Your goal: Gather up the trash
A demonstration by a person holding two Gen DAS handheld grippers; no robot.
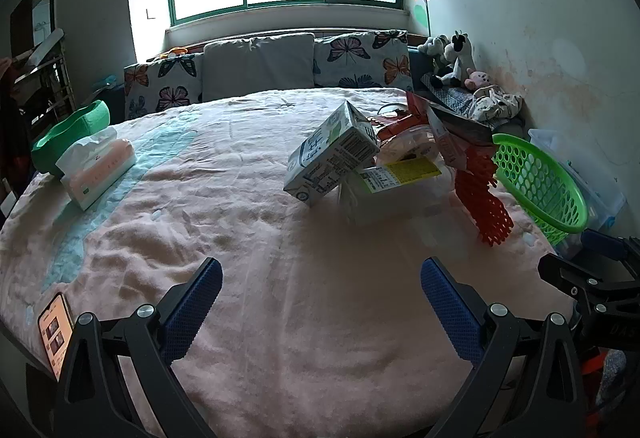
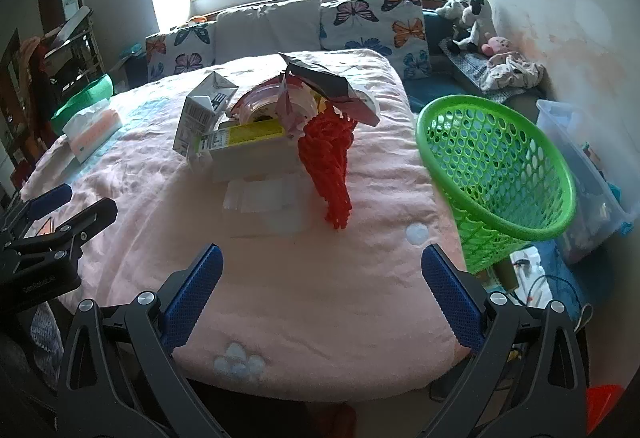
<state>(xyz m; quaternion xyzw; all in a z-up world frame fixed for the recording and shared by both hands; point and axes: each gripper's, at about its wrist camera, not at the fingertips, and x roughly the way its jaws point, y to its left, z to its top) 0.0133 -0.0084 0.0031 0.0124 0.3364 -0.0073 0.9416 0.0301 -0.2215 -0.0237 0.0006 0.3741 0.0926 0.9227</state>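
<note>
Nearest our lenses, the left gripper [image 1: 320,278] and the right gripper [image 2: 320,266] both hover low over the pink blanket [image 1: 260,318], each with its blue-padded tongs spread wide and nothing between them. A phone [image 1: 56,330] lies on the blanket just beside the left gripper.

We find the trash gathered in one loose heap mid-bed: a milk carton [image 1: 332,154] tilted on edge and leaning against a flat white box with a yellow label [image 2: 248,142], a clear round plastic tub [image 2: 272,104] behind it, a dark crumpled wrapper [image 2: 324,82] on top, and a red foam net [image 2: 328,166] trailing down the right side toward us. A flat clear plastic piece [image 2: 264,198] lies at the front of the heap. The green mesh basket [image 2: 504,166] stands at the bed's right edge, tipped with its mouth toward the heap, near but apart from it.

We judge collection not yet begun; no item is seen in the basket.

Recommendation: the right gripper, being closer to the basket, should take the red foam net first, as it hangs free of the pile and will compress readily. We would close on its bulk, not its tail, and lift it clear before swinging right. The carton leans precariously; disturbing the box beneath may topple it. The tissue pack [image 1: 96,166] and green bowl [image 1: 68,134] at far left do not appear to be trash.
</note>
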